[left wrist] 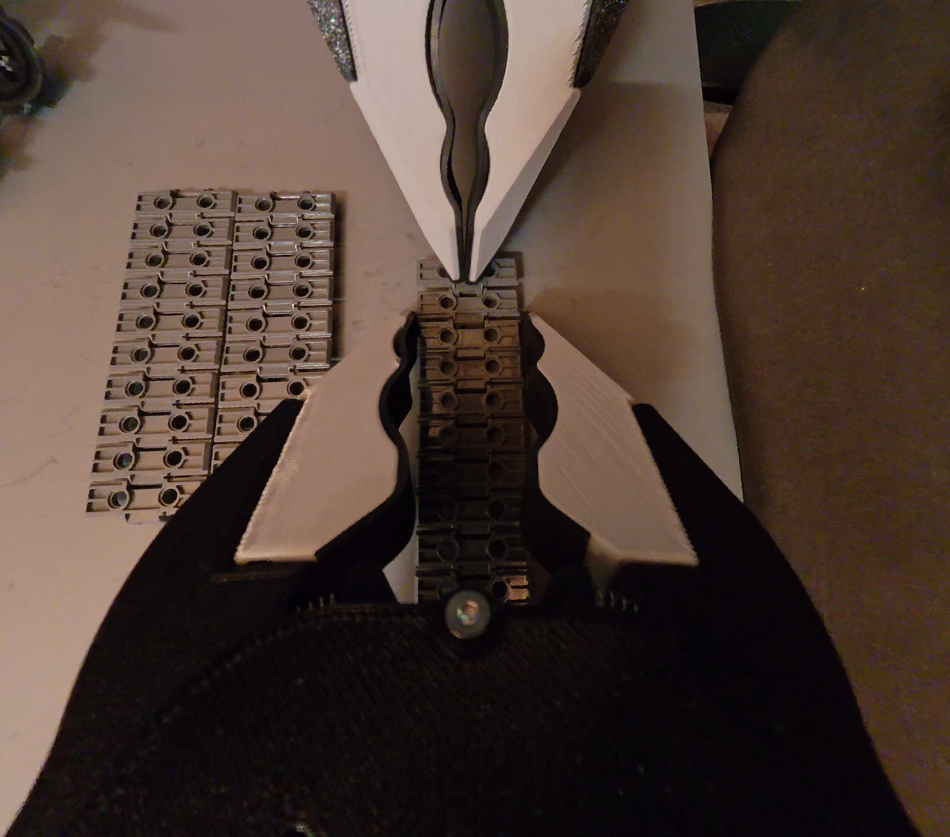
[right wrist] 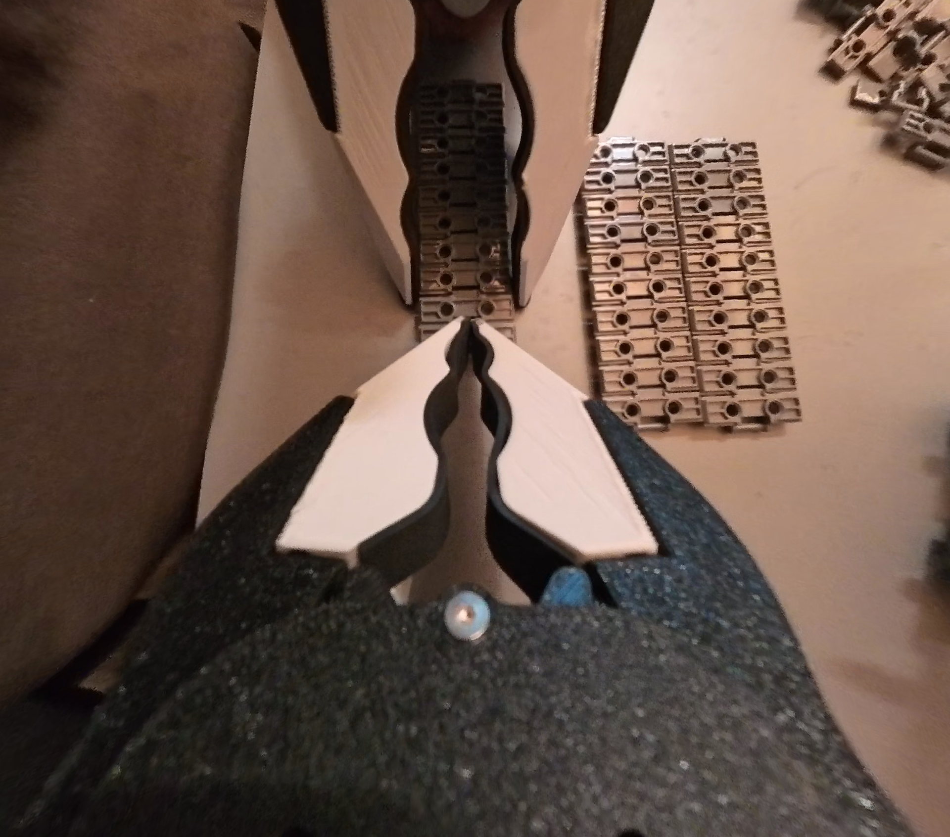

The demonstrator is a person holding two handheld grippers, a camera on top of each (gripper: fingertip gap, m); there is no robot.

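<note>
my left tongs (left wrist: 470,324) lie low along a single row of grey metal clips (left wrist: 470,401) on the pale table (left wrist: 205,118), their fingers spread to either side and pressed against its long edges. my right tongs (right wrist: 470,324) face them head-on, tips pressed together on the row's far end clip. a double block of clips (right wrist: 689,283) lies just beside, and a loose heap of clips (right wrist: 884,15) sits well apart.

The left gripper (left wrist: 470,324) straddles a grey metal strip (left wrist: 470,427) near the table's (left wrist: 205,93) right edge, the right gripper (left wrist: 467,278) pinched at its far end.
</note>
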